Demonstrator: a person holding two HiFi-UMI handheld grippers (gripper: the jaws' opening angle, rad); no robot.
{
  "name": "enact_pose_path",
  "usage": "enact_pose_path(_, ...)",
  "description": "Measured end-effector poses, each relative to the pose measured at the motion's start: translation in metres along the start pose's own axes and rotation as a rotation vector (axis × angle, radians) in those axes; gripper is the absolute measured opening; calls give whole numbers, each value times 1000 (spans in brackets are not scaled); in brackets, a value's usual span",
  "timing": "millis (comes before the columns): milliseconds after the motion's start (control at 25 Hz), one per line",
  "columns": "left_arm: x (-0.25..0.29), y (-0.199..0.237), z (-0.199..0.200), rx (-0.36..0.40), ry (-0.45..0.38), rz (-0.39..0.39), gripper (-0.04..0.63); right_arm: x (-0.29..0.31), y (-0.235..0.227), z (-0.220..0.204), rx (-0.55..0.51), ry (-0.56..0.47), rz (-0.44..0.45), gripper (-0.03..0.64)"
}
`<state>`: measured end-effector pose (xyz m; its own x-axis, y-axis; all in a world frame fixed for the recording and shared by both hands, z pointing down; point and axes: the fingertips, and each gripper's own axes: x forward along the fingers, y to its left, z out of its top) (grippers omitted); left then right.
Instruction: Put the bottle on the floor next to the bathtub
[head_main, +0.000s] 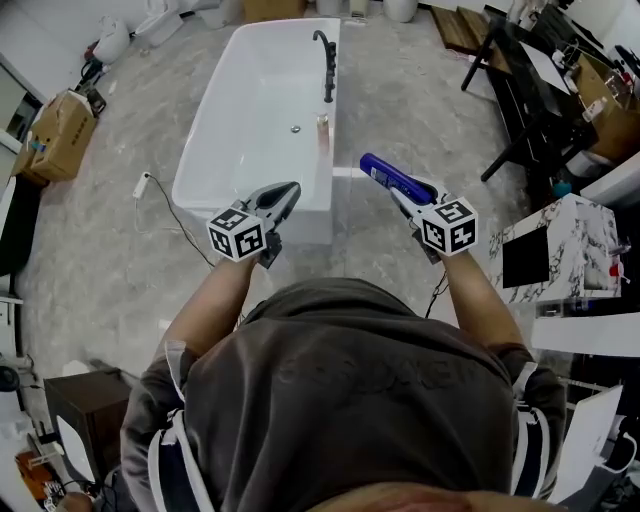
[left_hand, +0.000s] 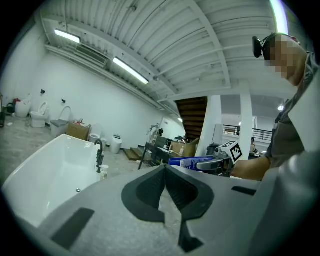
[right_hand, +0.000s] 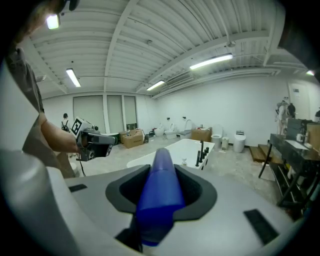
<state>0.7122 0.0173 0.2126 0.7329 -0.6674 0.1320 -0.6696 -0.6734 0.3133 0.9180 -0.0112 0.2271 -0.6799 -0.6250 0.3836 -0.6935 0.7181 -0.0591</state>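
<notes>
Right tool (head_main: 398, 192): jaws about half apart, clamped on the blue bottle (head_main: 392, 177). In the right gripper view we see the bottle running straight out between the dark pads, tapering away from the camera. Bottle lies roughly level, far end aimed at the upper left of the head view, held up in the air and not on the floor (head_main: 400, 90). In that view it sits just right of the bathtub (head_main: 205, 160), near the tub's lower right corner.

Left tool (head_main: 287, 193): jaws closed together, tips meeting, nothing between them in the left gripper view. In the head view it hangs over the near end of the tub, well apart from the right tool. Each tool carries its marker cube (head_main: 238, 235) at the near end, with bare forearms behind.

White tub is upper centre of the frame, with a black faucet (head_main: 326, 65) on its right rim. Grey marbled floor all round. Cardboard box (head_main: 60, 135) at the left edge, black table (head_main: 530, 95) upper right, white marble-pattern cabinet (head_main: 570, 235) at the right edge.
</notes>
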Motion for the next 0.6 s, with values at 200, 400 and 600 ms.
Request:
enact_pose_path(200,-11,10,5,-8,-1,10,8,25,14,1,-11,4,45,133)
enact_pose_path(400,-56,79,14,-40,-47,-6,8,85,58,16,-24,20,36,133)
enact_pose_path(600,-156,210,18,-37,-69,-67,8,199,141,48,-6,-4,-30,133)
